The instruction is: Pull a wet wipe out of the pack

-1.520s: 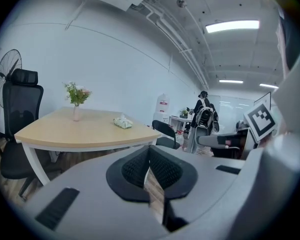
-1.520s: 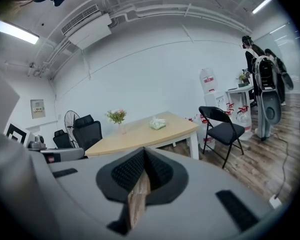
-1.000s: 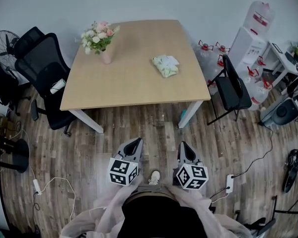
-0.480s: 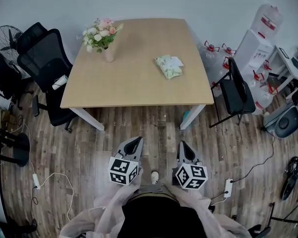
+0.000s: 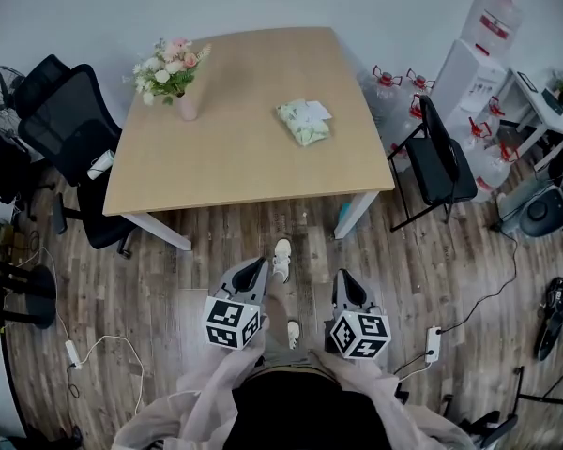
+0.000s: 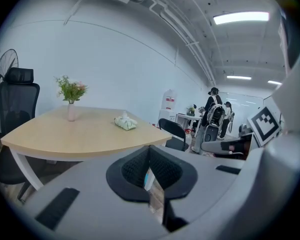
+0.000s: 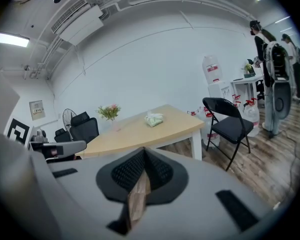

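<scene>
The wet wipe pack, pale green with a white wipe sticking up, lies on the right half of the wooden table. It also shows far ahead in the left gripper view and the right gripper view. My left gripper and right gripper hang side by side over the floor, well short of the table's near edge. Both point toward the table. Each pair of jaws is shut with nothing between them, as seen on the left gripper and the right gripper.
A vase of flowers stands at the table's left. Black office chairs flank the left side, a black folding chair the right. A water dispenser and bottles stand beyond. Cables and a power strip lie on the floor. The person's shoe is ahead.
The person has stepped toward the table: a shoe now shows ahead between the grippers, and the table has shifted slightly left. Both grippers stay shut and side by side.
</scene>
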{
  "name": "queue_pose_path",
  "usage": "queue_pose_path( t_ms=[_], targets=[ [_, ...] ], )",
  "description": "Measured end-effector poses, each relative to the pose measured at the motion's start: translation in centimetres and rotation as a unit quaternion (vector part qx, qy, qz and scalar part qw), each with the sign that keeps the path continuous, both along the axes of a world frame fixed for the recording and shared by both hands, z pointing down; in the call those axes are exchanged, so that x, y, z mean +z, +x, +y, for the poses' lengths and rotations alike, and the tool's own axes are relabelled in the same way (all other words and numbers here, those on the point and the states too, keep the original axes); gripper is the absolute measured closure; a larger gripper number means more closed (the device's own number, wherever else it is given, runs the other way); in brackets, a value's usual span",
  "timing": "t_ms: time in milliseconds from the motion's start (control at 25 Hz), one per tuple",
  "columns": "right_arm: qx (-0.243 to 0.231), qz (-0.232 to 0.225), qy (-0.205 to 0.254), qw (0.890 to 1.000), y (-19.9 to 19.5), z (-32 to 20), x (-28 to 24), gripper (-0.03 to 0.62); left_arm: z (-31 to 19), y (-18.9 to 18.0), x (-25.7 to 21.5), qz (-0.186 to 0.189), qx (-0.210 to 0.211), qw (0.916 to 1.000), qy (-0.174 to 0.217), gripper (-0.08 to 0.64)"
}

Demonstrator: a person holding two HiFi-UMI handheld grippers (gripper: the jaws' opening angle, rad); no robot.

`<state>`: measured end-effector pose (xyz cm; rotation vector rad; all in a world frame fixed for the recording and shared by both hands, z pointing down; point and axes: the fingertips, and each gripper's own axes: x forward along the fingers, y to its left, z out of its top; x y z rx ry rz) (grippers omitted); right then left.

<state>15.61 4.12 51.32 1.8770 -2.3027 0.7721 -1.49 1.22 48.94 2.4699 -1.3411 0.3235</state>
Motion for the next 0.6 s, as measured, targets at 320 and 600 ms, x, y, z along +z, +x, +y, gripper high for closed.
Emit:
queue_pose_path(
  t_ms=[320,600],
  targets=[
    [-0.005,0.005,-0.002,1.000,0.1,-3.4,0.2,0.581,-3.7,1.0,0.2,0.006,0.008,0.9999,0.000,0.549],
    [-0.022,0.014,-0.004,1.000,-0.4,-8.4,-0.3,0.581,-8.1,1.0,-0.4,0.011,0.003,0.9999,0.000,0.549]
  ],
)
